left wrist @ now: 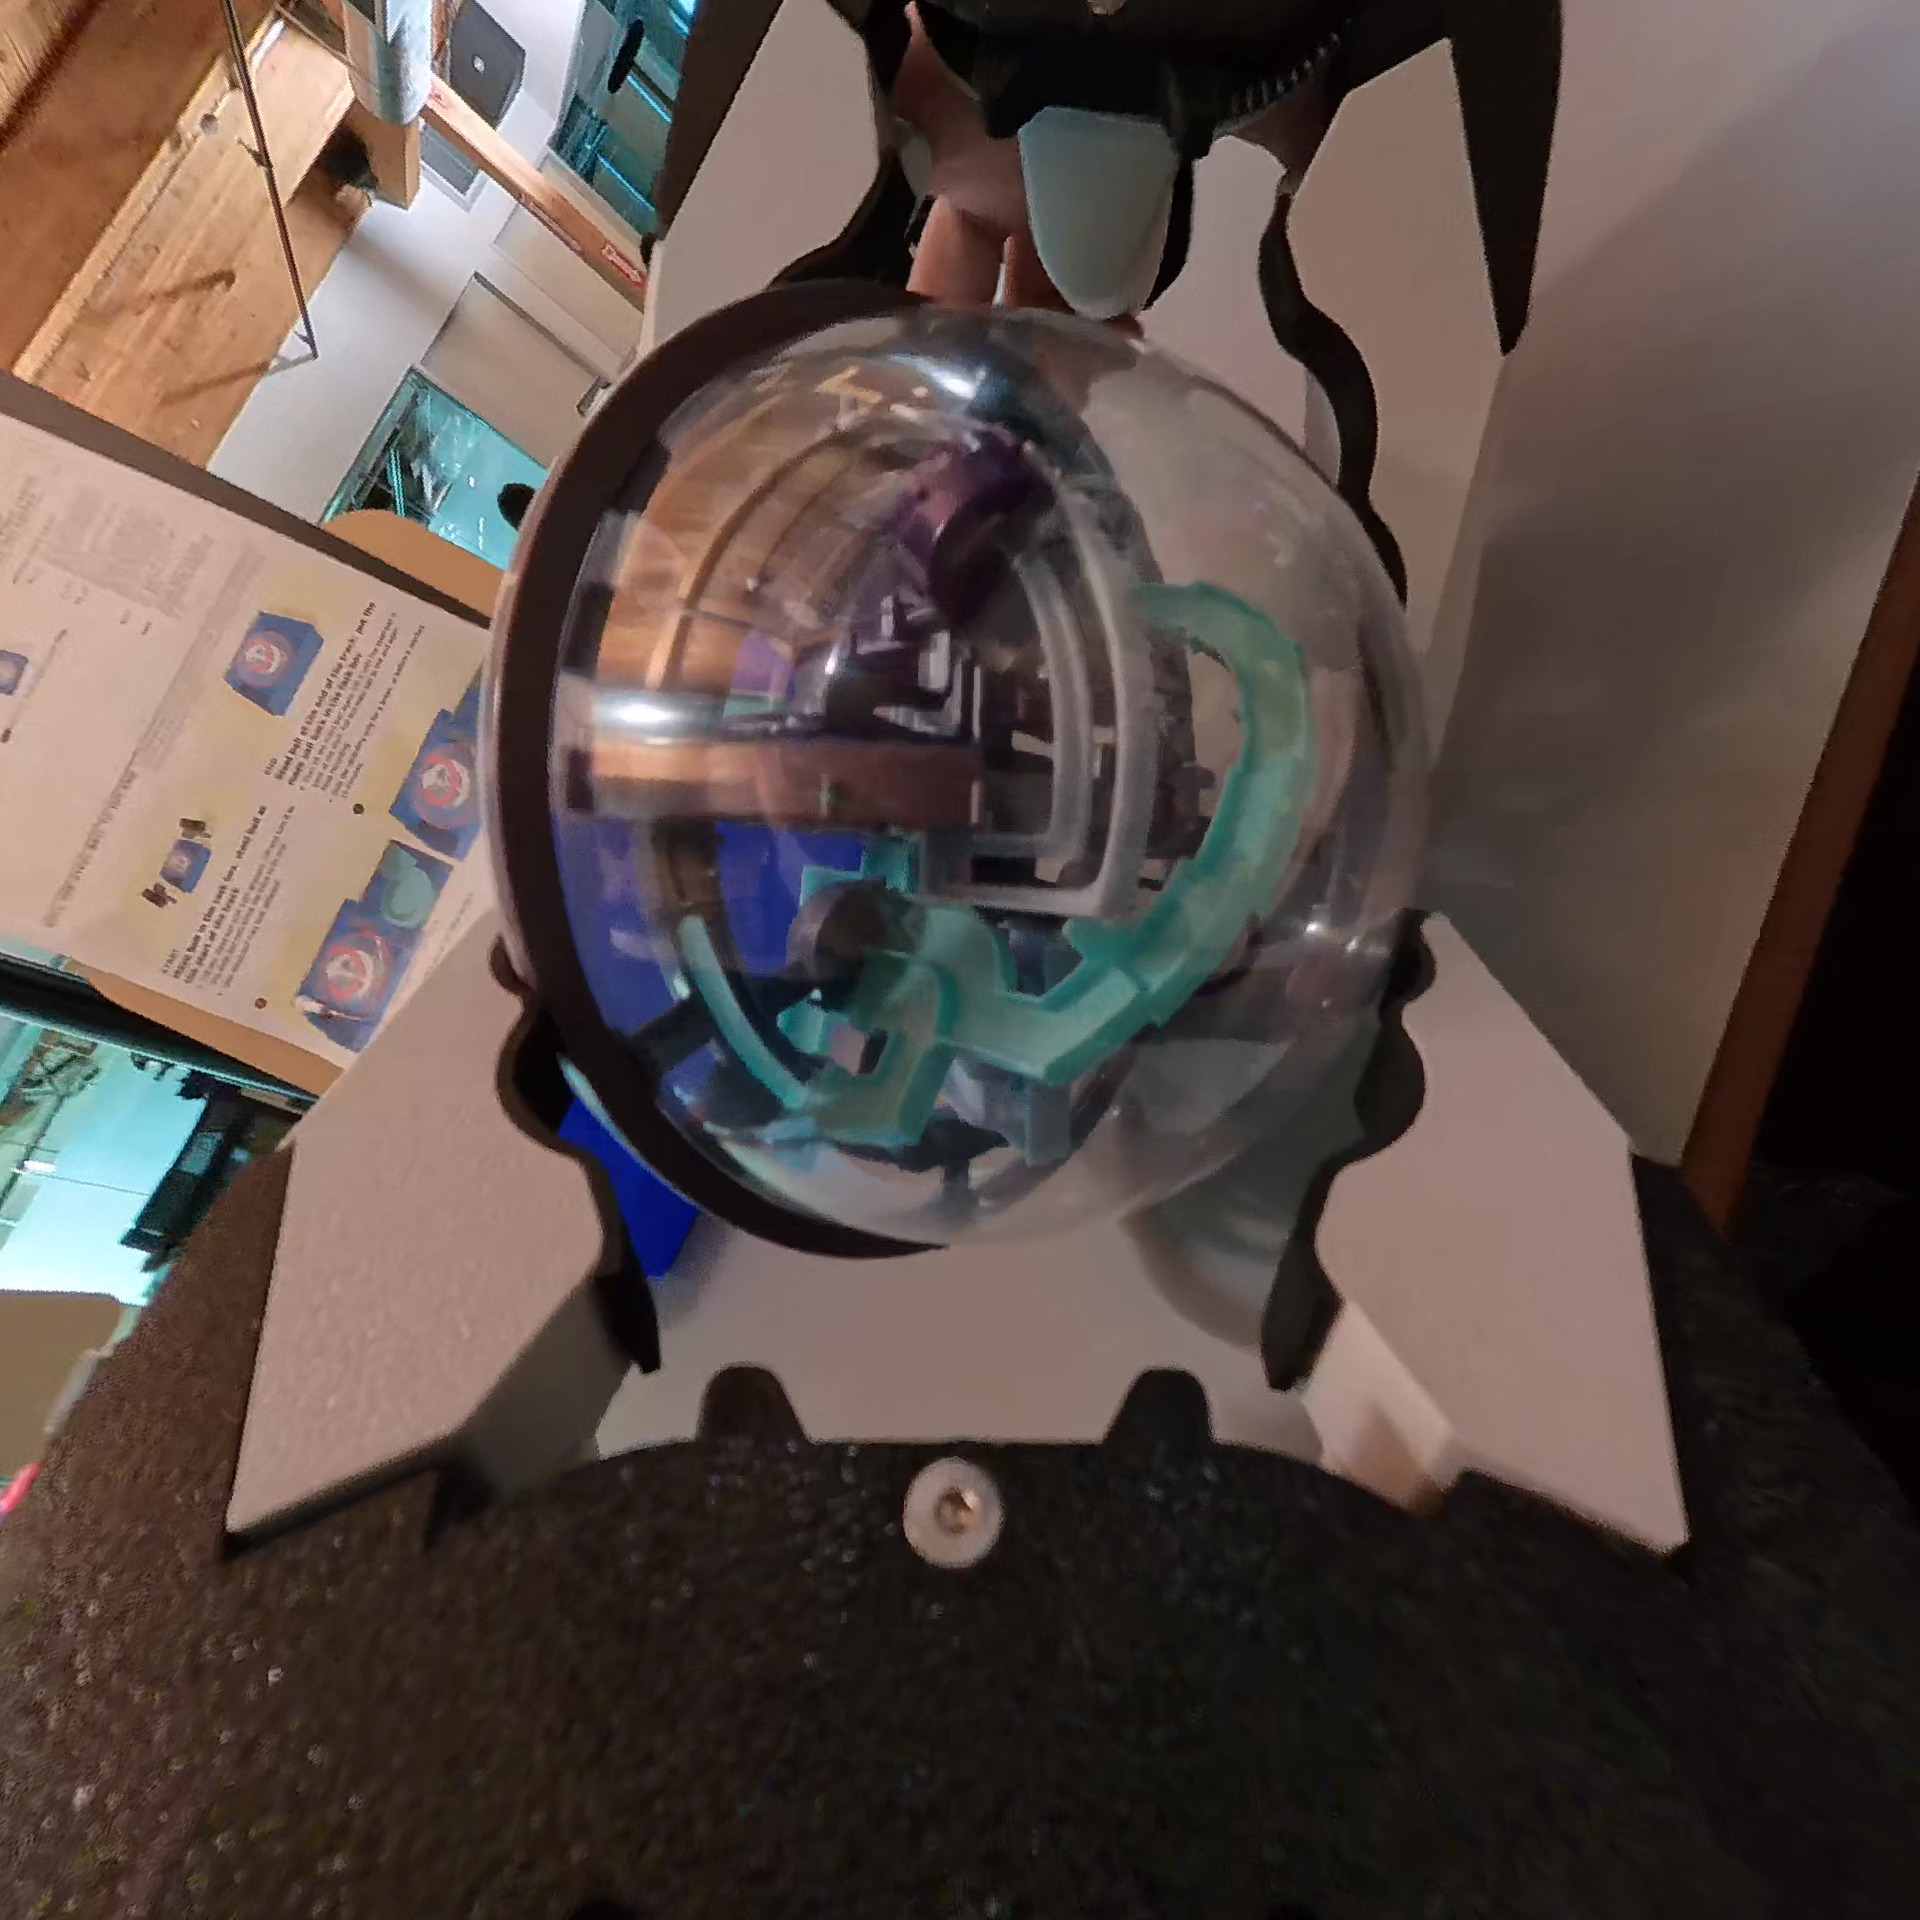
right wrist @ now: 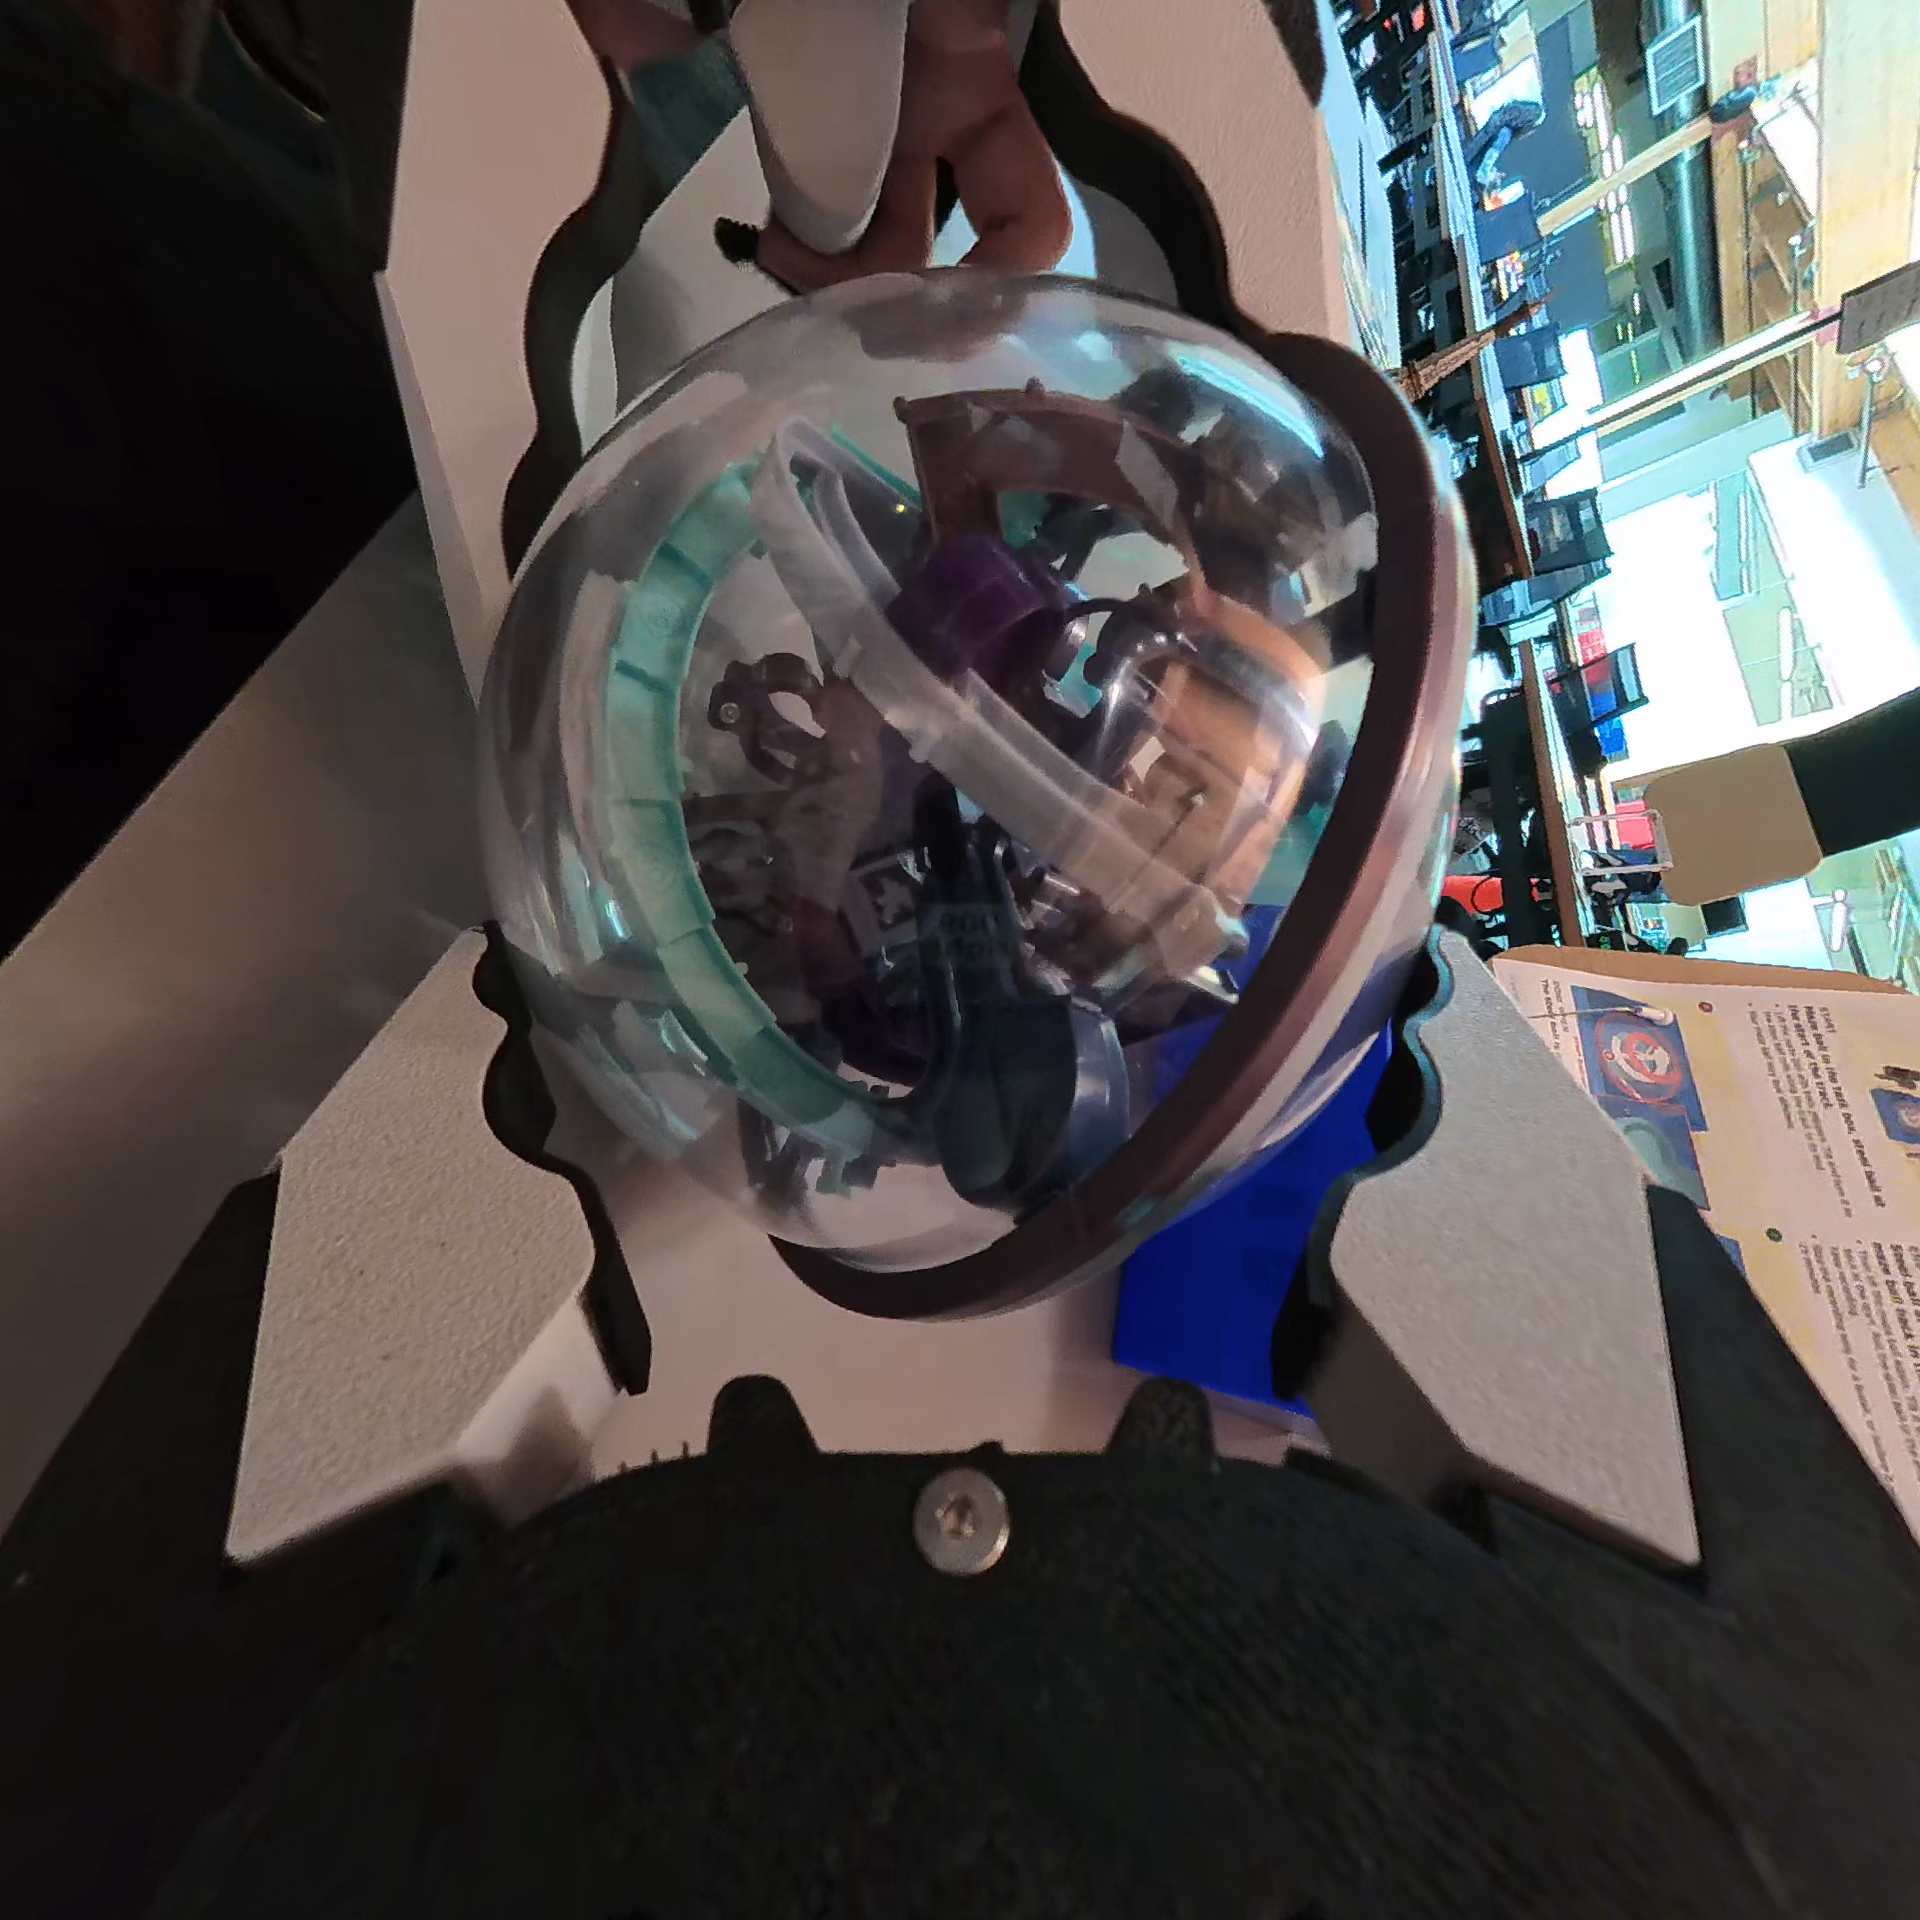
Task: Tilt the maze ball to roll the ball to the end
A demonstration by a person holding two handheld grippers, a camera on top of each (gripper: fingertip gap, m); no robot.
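White wall [left wrist: 1662, 520], wooden beams [left wrist: 135, 260], bright windows [right wrist: 1683, 623], dark shelving [right wrist: 1558, 343], daylight from outside

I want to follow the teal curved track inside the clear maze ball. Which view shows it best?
The left wrist view: the teal curved track faces the camera, with bends visible. The right wrist view shows it as a side arc at the ball's left.

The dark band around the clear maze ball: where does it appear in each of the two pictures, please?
Left wrist view: the dark band curves down the left side of the maze ball.
Right wrist view: the dark band curves down the ball's right side and under it.
Shared landmark: the printed instruction sheet, at the left edge in the left wrist view and at the right edge in the right wrist view.
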